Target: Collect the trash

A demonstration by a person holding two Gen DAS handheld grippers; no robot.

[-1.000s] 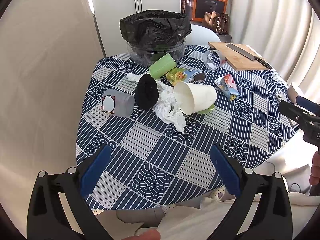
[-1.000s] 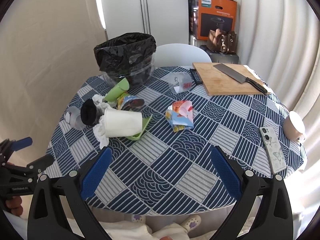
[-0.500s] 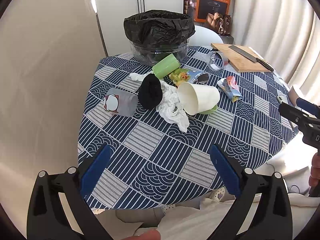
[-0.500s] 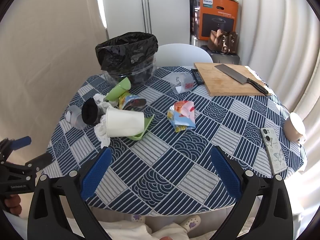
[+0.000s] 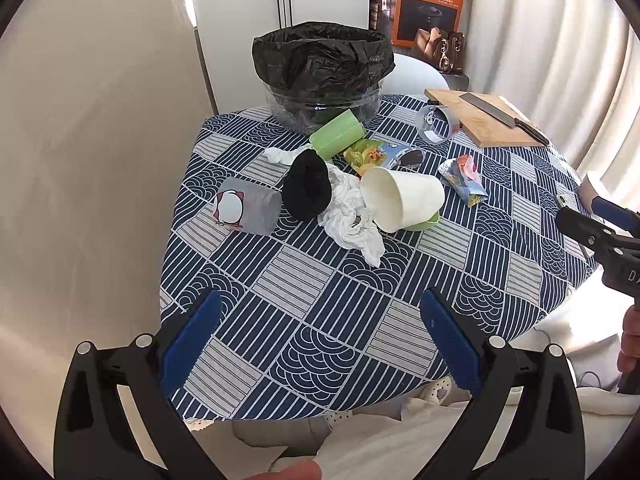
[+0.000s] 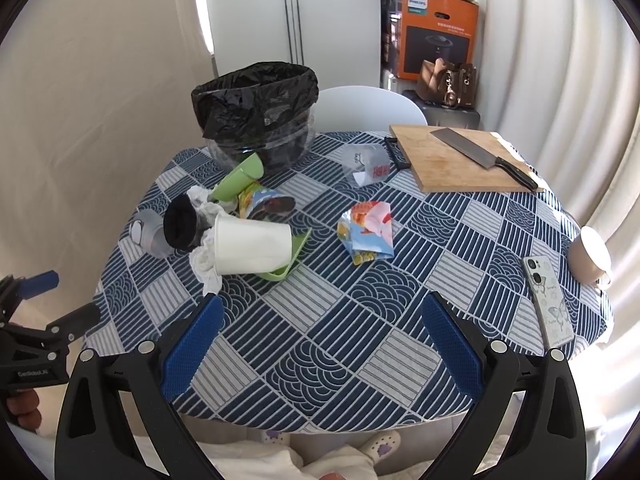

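Fingers of both grippers stand apart, empty, above the near table edge. Trash surrounds the tipped white paper cup. Only the right view shows the butterfly-patterned phone.

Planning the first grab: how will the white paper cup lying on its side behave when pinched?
The white paper cup looks thin-walled and empty, so probably light and easily crushed. Lying on its side, partly on a green plastic tray, it may roll if nudged.
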